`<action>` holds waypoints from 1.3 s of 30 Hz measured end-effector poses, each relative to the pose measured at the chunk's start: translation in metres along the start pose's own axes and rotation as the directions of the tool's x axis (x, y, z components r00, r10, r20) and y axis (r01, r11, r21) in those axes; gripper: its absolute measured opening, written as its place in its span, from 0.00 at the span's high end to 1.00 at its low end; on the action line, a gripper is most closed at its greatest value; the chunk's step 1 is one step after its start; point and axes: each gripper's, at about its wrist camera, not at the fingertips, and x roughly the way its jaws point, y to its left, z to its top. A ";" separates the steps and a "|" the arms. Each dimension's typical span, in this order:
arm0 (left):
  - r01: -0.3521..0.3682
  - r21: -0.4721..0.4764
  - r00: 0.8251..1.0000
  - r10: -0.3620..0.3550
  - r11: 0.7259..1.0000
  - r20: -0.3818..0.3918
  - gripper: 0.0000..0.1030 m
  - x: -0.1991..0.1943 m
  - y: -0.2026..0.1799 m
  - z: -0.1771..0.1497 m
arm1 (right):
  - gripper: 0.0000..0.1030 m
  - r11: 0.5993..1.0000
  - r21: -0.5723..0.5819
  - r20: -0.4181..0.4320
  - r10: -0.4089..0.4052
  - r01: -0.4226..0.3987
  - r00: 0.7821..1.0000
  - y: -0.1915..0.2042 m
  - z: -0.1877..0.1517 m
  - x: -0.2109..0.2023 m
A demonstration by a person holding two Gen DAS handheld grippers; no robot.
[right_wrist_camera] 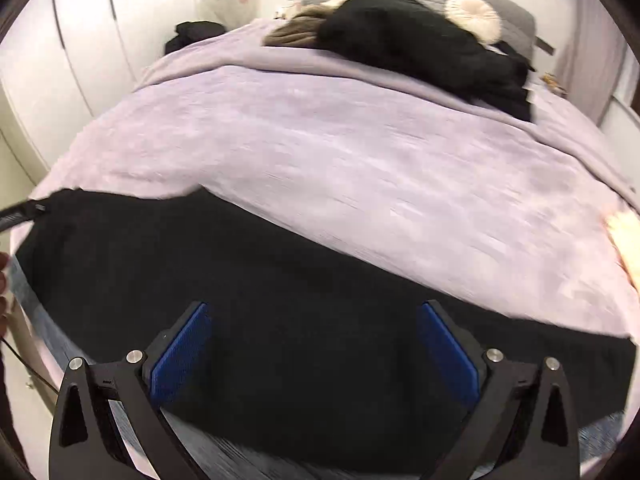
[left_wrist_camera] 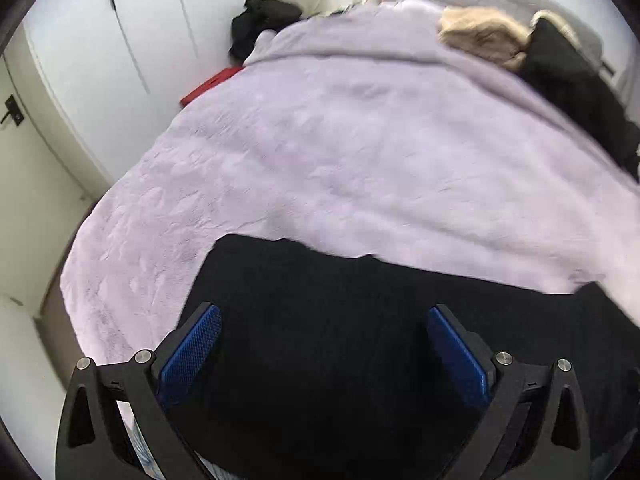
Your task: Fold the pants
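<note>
The black pants [right_wrist_camera: 280,280] lie stretched flat along the near edge of the bed, on top of a lilac blanket [right_wrist_camera: 340,152] that covers the whole mattress. Both grippers hang just above the dark cloth with nothing between their fingers. The left gripper [left_wrist_camera: 324,332] has its jaws spread wide apart, blue pads [left_wrist_camera: 192,356] facing each other over one end of the pants [left_wrist_camera: 340,340], where the fabric's corner meets the blanket [left_wrist_camera: 320,140]. The right gripper [right_wrist_camera: 314,332] is likewise spread wide over the middle of the long black strip, its blue pads [right_wrist_camera: 180,356] clear of the cloth as far as I can see. At the far left of the right view, the other gripper's black tip [right_wrist_camera: 20,212] reaches the pants' end. Up by the headboard sit a black garment [right_wrist_camera: 420,44], a tan fluffy thing [right_wrist_camera: 296,34] and a round cream cushion [right_wrist_camera: 474,16]. White wardrobe doors [left_wrist_camera: 140,20] stand along the left wall, with another dark heap [left_wrist_camera: 260,24] on the floor beside the bed and something red [left_wrist_camera: 208,84] beneath the blanket's edge.
</note>
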 end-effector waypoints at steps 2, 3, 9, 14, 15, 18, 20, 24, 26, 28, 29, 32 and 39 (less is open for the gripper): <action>0.045 -0.063 0.998 -0.048 0.997 -0.050 0.00 0.018 0.024 0.000 | 0.00 0.997 -0.040 -0.040 -0.060 0.058 0.997 0.017 0.010 0.023; 0.097 -0.103 0.994 -0.102 0.990 -0.042 0.00 0.017 0.037 -0.004 | 0.00 0.995 -0.048 -0.063 -0.094 0.091 0.994 0.019 0.011 0.032; 0.086 -0.231 0.993 -0.066 0.969 0.094 0.00 -0.031 0.102 -0.044 | 0.00 0.992 0.053 -0.060 -0.109 0.112 0.992 -0.023 -0.012 0.017; -0.052 -0.180 0.992 0.072 0.982 0.104 0.00 -0.046 0.103 -0.102 | 0.00 0.999 -0.033 -0.058 -0.013 0.011 0.998 0.001 -0.025 0.004; -0.092 -0.170 0.989 0.109 0.981 0.099 0.00 -0.039 0.104 -0.108 | 0.00 0.998 -0.069 -0.060 0.009 -0.013 0.998 0.013 -0.027 0.007; -0.031 -0.224 0.994 0.053 0.974 0.092 0.00 -0.029 0.117 -0.124 | 0.00 0.987 -0.161 -0.047 0.001 -0.008 0.999 0.021 -0.039 0.017; 0.008 -0.278 0.997 0.014 0.961 0.077 0.00 -0.032 0.128 -0.126 | 0.00 0.990 -0.138 -0.059 0.014 -0.022 0.998 0.009 -0.043 0.013; -0.040 -0.330 0.994 0.071 0.943 0.083 0.00 -0.056 0.138 -0.129 | 0.00 0.998 -0.059 -0.077 -0.040 0.035 0.996 -0.034 -0.051 0.004; -0.002 -0.334 0.990 0.048 0.943 0.131 0.00 -0.073 0.126 -0.123 | 0.00 0.997 -0.050 -0.059 -0.059 0.056 0.996 -0.036 -0.053 -0.005; 0.083 -0.279 0.987 -0.041 0.957 0.154 0.00 -0.084 0.096 -0.117 | 0.00 0.996 -0.079 -0.037 -0.034 0.031 0.999 -0.022 -0.051 -0.008; 0.125 -0.218 0.983 -0.091 0.968 0.157 0.00 -0.088 0.069 -0.115 | 0.00 0.995 -0.094 -0.036 -0.016 0.013 0.999 -0.013 -0.050 -0.007; 0.184 -0.047 0.978 -0.177 0.982 0.113 0.00 -0.088 -0.003 -0.119 | 0.00 0.988 -0.145 -0.058 0.035 -0.043 0.998 0.011 -0.050 0.004; 0.202 0.028 0.978 -0.204 0.979 0.054 0.00 -0.060 -0.032 -0.140 | 0.00 1.000 -0.024 -0.061 -0.011 0.009 0.998 -0.065 -0.073 -0.003</action>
